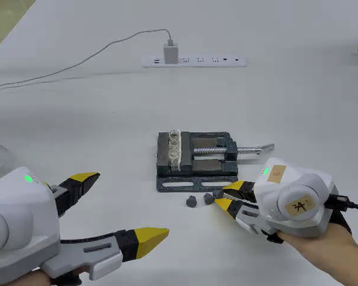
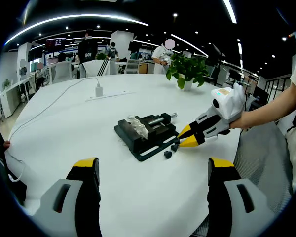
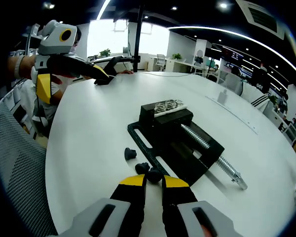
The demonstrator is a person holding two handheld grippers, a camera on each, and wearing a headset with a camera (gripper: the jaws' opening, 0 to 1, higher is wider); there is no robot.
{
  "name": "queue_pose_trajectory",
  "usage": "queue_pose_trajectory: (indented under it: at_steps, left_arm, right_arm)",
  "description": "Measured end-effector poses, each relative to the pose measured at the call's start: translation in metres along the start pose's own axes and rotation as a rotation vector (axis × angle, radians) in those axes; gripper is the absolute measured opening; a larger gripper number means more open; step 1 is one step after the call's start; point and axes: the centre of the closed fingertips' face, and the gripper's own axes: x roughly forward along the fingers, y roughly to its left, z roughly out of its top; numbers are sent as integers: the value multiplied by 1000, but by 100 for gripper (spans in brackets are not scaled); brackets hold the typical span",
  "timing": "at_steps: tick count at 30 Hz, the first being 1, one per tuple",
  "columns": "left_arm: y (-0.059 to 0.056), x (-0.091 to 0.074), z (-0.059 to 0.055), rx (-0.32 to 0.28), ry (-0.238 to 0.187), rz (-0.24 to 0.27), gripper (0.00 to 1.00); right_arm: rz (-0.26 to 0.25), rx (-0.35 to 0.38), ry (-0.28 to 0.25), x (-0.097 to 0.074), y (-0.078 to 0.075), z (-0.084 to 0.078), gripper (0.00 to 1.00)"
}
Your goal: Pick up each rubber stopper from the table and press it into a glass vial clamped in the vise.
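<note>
Rubber stoppers point(image 3: 130, 153) — three on the table point(image 1: 77, 119), nearest right between the right gripper point(image 3: 154, 181) fingertips; narrow gap, can't tell if pinched. Step: first pick. Next — squeeze, lift, carry past the tips to the glass vials point(image 1: 174, 148) in the vise point(image 1: 197, 164), apparently unstoppered. Left gripper point(image 1: 125, 205) wide apart, empty.
</note>
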Motion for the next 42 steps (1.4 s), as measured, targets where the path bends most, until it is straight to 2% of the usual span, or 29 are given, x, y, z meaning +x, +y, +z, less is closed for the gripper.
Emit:
queue_pose_trajectory:
  at_steps: [3,6,13,18,22,27,32,37,39,42]
  left_arm:
    - [-1,1,0,25,5,-5,89]
    - [-4,2,2,43,1,-16,88]
    - [-16,13,3,214,44,-79,84]
    - [-29,22,1,340,92,-142,80]
    - [-40,31,5,394,104,-185,76]
    - [-54,38,20,433,76,-227,70]
    - [-65,43,34,443,43,-252,62]
    - [-74,46,43,454,14,-263,54]
    - [-80,46,44,456,16,-286,54]
    - [-86,47,44,488,18,-306,46]
  right_arm:
    - [8,-14,-1,-7,-2,4,9]
    - [25,-70,-7,-17,-2,11,9]
    - [120,-94,-8,-42,4,31,8]
    - [207,-166,2,-59,18,48,8]
    - [258,-246,16,-70,30,58,8]
    - [294,-292,17,-77,40,69,9]
    - [311,-322,13,-80,43,77,9]
    - [322,-330,4,-79,44,83,9]
    - [330,-340,3,-79,44,85,9]
    - [349,-372,18,-79,45,87,9]
